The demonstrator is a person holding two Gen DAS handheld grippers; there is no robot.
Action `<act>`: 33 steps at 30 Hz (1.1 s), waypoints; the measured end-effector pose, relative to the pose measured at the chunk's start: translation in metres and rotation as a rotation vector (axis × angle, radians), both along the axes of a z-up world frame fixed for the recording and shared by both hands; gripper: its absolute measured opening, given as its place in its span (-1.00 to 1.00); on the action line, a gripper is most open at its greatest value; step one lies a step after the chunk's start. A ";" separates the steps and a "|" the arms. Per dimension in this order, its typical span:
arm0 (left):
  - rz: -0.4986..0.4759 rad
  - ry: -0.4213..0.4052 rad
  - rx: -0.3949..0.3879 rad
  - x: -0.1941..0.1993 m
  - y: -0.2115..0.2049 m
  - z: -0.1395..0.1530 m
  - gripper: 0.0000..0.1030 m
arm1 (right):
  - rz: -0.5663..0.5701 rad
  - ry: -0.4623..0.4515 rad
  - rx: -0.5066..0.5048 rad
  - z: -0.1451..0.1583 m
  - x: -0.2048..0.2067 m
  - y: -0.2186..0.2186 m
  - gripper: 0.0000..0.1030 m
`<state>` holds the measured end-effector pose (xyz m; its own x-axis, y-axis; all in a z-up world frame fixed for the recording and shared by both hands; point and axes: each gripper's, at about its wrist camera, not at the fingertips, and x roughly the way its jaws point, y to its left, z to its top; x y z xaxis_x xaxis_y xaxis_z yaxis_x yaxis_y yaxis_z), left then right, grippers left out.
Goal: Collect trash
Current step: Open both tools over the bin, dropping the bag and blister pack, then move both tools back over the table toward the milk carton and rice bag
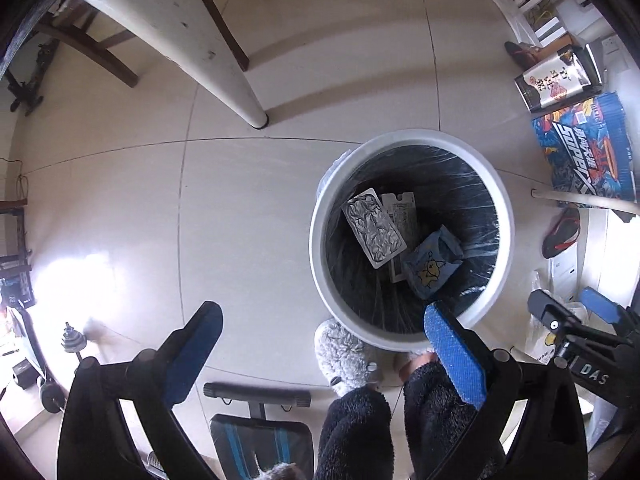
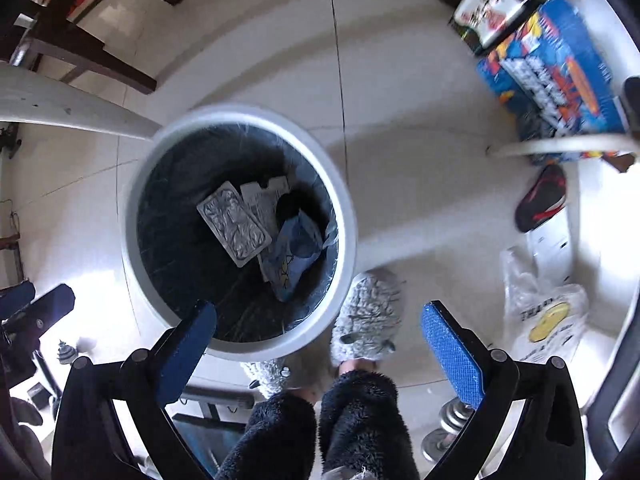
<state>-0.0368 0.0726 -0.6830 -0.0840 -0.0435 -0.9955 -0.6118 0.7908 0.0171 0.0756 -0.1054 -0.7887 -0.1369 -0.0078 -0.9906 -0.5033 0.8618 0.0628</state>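
A white round trash bin [image 1: 505,216] with a dark liner stands on the tiled floor; it also shows in the right wrist view [image 2: 344,216]. Inside lie a silver blister pack [image 1: 374,227] [image 2: 234,224], a white card [image 1: 404,216] and a blue snack bag [image 1: 430,266] [image 2: 294,254]. My left gripper [image 1: 324,332] is open and empty, high above the floor, its right finger over the bin's near rim. My right gripper [image 2: 320,326] is open and empty above the bin's near right edge. The right gripper also shows at the right of the left wrist view [image 1: 568,312].
A white table leg [image 1: 224,76] stands behind the bin. The person's legs and grey fluffy slippers [image 2: 368,316] are beside the bin. Printed boxes [image 1: 584,148], a red-black shoe [image 2: 540,200] and a plastic bag [image 2: 544,320] lie right. Dumbbells [image 1: 72,340] lie left.
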 end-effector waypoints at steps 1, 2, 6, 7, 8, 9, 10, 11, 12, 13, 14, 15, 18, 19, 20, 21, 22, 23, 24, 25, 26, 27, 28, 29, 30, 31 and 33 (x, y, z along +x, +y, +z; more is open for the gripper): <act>0.001 -0.004 0.003 -0.001 -0.001 0.008 1.00 | 0.002 -0.012 -0.002 0.010 0.000 0.000 1.00; 0.002 -0.006 0.008 -0.003 -0.001 0.017 1.00 | -0.005 -0.013 0.008 0.020 0.001 -0.001 1.00; 0.004 -0.014 0.019 -0.008 -0.006 0.052 1.00 | -0.017 -0.018 0.025 0.062 0.002 -0.005 1.00; 0.003 -0.014 0.020 -0.010 -0.007 0.060 1.00 | -0.021 -0.019 0.025 0.073 0.000 -0.007 1.00; 0.004 -0.014 0.021 -0.012 -0.009 0.070 1.00 | -0.023 -0.022 0.024 0.082 -0.002 -0.008 1.00; 0.001 -0.014 0.023 -0.013 -0.010 0.079 1.00 | -0.023 -0.025 0.025 0.091 -0.004 -0.009 1.00; -0.002 -0.014 0.024 -0.015 -0.012 0.089 1.00 | -0.023 -0.029 0.025 0.103 -0.005 -0.010 1.00; -0.006 -0.016 0.025 -0.017 -0.014 0.103 1.00 | -0.023 -0.036 0.026 0.117 -0.007 -0.012 1.00; -0.008 -0.018 0.026 -0.018 -0.016 0.110 1.00 | -0.026 -0.041 0.027 0.128 -0.009 -0.014 1.00; -0.013 -0.019 0.030 -0.020 -0.018 0.124 1.00 | -0.029 -0.044 0.030 0.141 -0.010 -0.017 1.00; -0.016 -0.021 0.032 -0.021 -0.020 0.132 1.00 | -0.035 -0.042 0.035 0.158 -0.011 -0.019 1.00; -0.018 -0.025 0.031 -0.022 -0.022 0.145 1.00 | -0.038 -0.042 0.037 0.168 -0.012 -0.021 1.00; -0.026 -0.034 0.026 -0.025 -0.027 0.180 1.00 | -0.044 -0.052 0.060 0.217 -0.016 -0.025 1.00; -0.028 -0.039 0.024 -0.026 -0.028 0.189 1.00 | -0.044 -0.057 0.068 0.233 -0.017 -0.026 1.00; -0.031 -0.045 0.024 -0.027 -0.030 0.202 1.00 | -0.044 -0.063 0.075 0.249 -0.017 -0.027 1.00; -0.035 -0.052 0.025 -0.027 -0.032 0.213 1.00 | -0.044 -0.067 0.080 0.260 -0.018 -0.027 1.00; -0.038 -0.059 0.025 -0.028 -0.033 0.224 1.00 | -0.042 -0.073 0.089 0.280 -0.019 -0.028 1.00; -0.037 -0.071 0.021 -0.028 -0.034 0.240 1.00 | -0.040 -0.076 0.093 0.293 -0.019 -0.028 1.00; -0.035 -0.079 0.022 -0.028 -0.034 0.252 1.00 | -0.038 -0.080 0.100 0.311 -0.019 -0.028 1.00; -0.032 -0.089 0.029 -0.028 -0.033 0.262 1.00 | -0.038 -0.080 0.105 0.325 -0.019 -0.029 1.00; -0.029 -0.108 0.035 -0.028 -0.032 0.277 1.00 | -0.039 -0.079 0.109 0.336 -0.018 -0.029 1.00; -0.029 -0.128 0.037 -0.026 -0.031 0.291 1.00 | -0.041 -0.078 0.114 0.347 -0.018 -0.030 1.00; -0.029 -0.145 0.050 -0.022 -0.030 0.308 1.00 | -0.042 -0.081 0.120 0.361 -0.017 -0.030 1.00; -0.032 -0.161 0.069 -0.017 -0.028 0.324 1.00 | -0.044 -0.089 0.129 0.377 -0.014 -0.030 1.00; -0.036 -0.181 0.086 -0.013 -0.027 0.337 1.00 | -0.050 -0.094 0.139 0.389 -0.011 -0.030 1.00; -0.039 -0.206 0.113 -0.007 -0.025 0.352 1.00 | -0.059 -0.101 0.154 0.404 -0.007 -0.029 1.00; -0.043 -0.247 0.174 0.011 -0.017 0.381 1.00 | -0.085 -0.120 0.195 0.440 0.007 -0.028 1.00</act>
<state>-0.0261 0.0559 -0.3024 0.1634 0.1278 -0.9782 -0.5804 0.8143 0.0094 0.0826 -0.1329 -0.3492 -0.0101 0.1920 -0.9813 -0.4430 0.8789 0.1765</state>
